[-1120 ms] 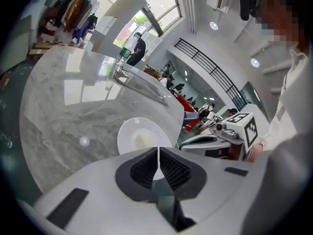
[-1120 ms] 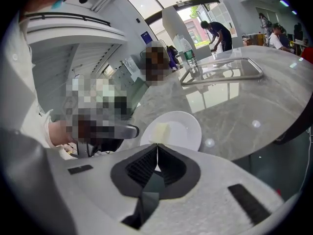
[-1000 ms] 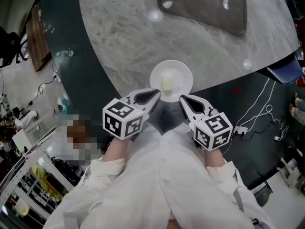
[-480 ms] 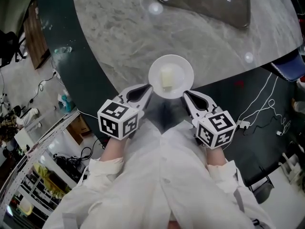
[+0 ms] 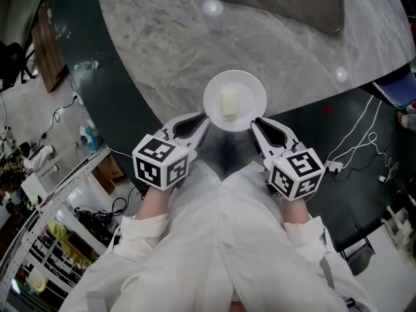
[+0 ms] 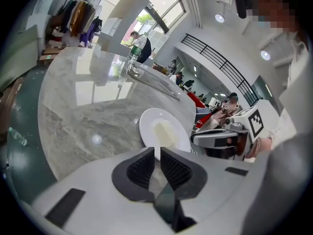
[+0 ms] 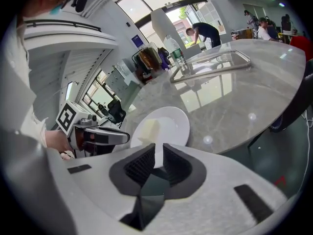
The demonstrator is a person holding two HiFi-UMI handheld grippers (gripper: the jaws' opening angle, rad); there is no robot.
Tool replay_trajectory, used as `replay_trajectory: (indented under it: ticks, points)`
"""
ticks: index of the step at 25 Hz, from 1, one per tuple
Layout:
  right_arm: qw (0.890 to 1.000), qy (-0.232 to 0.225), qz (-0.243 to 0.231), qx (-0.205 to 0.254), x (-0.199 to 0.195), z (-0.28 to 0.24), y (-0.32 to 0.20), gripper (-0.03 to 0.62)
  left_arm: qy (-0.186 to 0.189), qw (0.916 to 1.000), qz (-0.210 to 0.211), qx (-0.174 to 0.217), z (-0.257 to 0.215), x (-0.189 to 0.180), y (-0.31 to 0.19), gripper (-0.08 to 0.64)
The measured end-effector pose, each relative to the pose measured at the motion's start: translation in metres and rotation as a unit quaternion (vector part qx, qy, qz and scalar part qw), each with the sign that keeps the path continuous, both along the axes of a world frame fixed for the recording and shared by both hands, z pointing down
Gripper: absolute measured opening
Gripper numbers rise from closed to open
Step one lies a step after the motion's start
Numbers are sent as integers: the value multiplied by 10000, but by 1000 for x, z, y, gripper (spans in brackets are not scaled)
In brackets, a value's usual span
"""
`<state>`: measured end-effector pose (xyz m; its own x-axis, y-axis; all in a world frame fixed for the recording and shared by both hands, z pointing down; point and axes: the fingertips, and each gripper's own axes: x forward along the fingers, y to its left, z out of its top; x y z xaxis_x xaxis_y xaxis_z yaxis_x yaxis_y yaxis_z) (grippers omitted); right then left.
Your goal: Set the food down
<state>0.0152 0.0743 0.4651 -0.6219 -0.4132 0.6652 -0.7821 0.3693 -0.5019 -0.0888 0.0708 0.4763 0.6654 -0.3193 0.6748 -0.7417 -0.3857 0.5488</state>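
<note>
Clamped at its near rim by the left gripper [image 5: 203,121] and right gripper [image 5: 255,122] alike, the round white plate [image 5: 251,85] with its pale yellow food block [image 5: 229,103] lies straight ahead over the grey marble table's [image 5: 162,44] near edge.

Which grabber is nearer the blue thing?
The right gripper, pinching the plate's right rim; the blue thing is on that side, the left gripper opposite.

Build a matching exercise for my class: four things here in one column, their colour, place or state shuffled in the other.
1 food
2 tray
3 table
4 left gripper

A dark, far across the table
B grey marble
C shut on the plate's rim
D pale block on the plate

Pairs: 1-D, 2-A, 3-B, 4-C
</note>
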Motion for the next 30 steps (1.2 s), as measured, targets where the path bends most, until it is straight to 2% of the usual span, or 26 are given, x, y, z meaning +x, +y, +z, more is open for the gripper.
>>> replay_trajectory:
  ticks: [3,5,8,15,30]
  points:
    - [10000,0,19,-13,0,1,0,18,-24,9999,-113,-10,2,-4,-1,26]
    - [10000,-8,33,-65,0,3,0,126,-17,9998,-201,-35,3,-6,-2,36]
    - [9999,93,87,-68,3,5,0,129,-9,9998,-178,-120,5,-4,0,106]
    - [9990,331,295,-93,17,11,-2,129,-41,9997,-163,-203,8,-2,0,117]
    - [9982,424,378,-184,24,20,-5,127,-18,9993,-290,-247,11,-3,0,117]
